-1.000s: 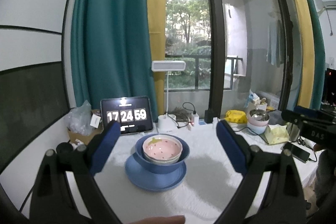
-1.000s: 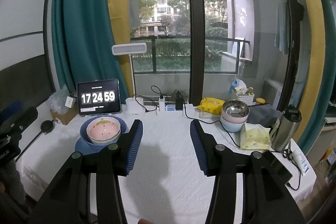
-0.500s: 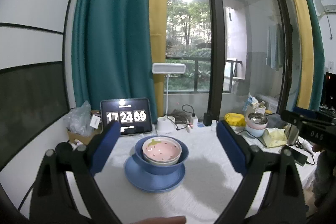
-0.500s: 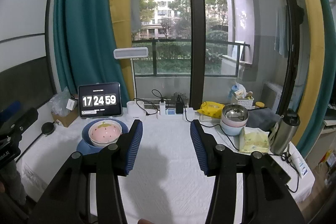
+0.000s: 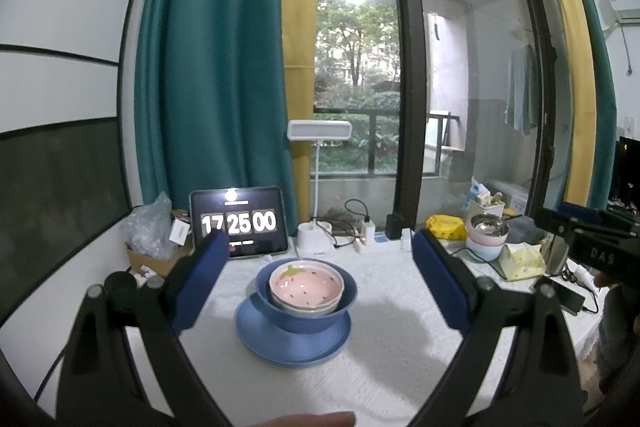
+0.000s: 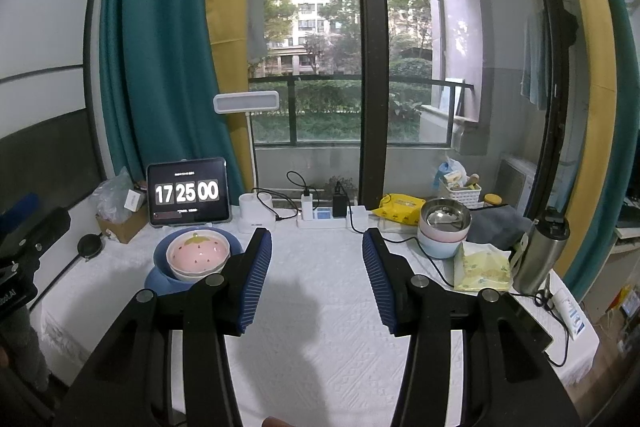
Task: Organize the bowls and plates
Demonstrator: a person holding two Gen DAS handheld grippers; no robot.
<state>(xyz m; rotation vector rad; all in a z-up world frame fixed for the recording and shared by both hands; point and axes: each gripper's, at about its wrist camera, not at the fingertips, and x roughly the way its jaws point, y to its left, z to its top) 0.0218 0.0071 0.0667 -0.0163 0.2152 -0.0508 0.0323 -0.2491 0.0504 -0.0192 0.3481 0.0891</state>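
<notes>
A pink strawberry bowl [image 5: 306, 283] sits nested inside a blue bowl [image 5: 308, 319], which stands on a blue plate [image 5: 280, 347] on the white tablecloth. The stack also shows at the left in the right wrist view [image 6: 198, 253]. My left gripper [image 5: 316, 279] is open and empty, held above the table with the stack between its fingers in view, well short of it. My right gripper [image 6: 316, 275] is open and empty above the table's middle, to the right of the stack.
A tablet clock [image 6: 188, 193], a white lamp [image 6: 256, 211] and a power strip [image 6: 320, 217] stand along the back. At the right are stacked bowls with a metal one on top [image 6: 444, 227], a yellow tissue pack [image 6: 484, 269], a steel flask [image 6: 540, 253] and a phone [image 6: 528, 323].
Both grippers have drawn back and up slightly from the table; the stack looks a little smaller and farther. Jaws stay open. The clock changed to 17:25:00.
</notes>
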